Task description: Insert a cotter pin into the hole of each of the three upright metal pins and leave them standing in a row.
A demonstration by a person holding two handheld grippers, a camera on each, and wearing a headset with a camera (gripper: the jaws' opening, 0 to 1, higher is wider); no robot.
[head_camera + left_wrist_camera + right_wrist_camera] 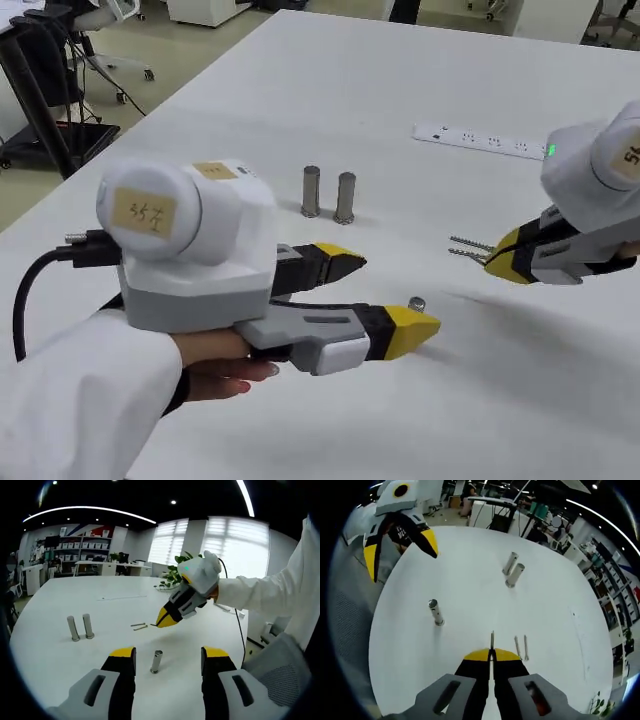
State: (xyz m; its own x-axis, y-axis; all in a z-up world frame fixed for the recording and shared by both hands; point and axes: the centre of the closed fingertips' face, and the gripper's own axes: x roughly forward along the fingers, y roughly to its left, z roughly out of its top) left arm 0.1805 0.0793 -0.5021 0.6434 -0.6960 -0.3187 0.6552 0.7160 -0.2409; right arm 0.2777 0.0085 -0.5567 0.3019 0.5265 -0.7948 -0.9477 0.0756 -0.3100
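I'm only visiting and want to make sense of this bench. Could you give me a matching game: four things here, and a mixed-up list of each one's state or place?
Things:
1. left gripper
2. right gripper
3. lone metal pin
4. pair of metal pins

States or places:
a. shut on a cotter pin
b. upright side by side, apart from both grippers
c. open
d. standing alone by the open jaws' tips

Pairs: 1-c, 2-a, 3-d, 4-b.
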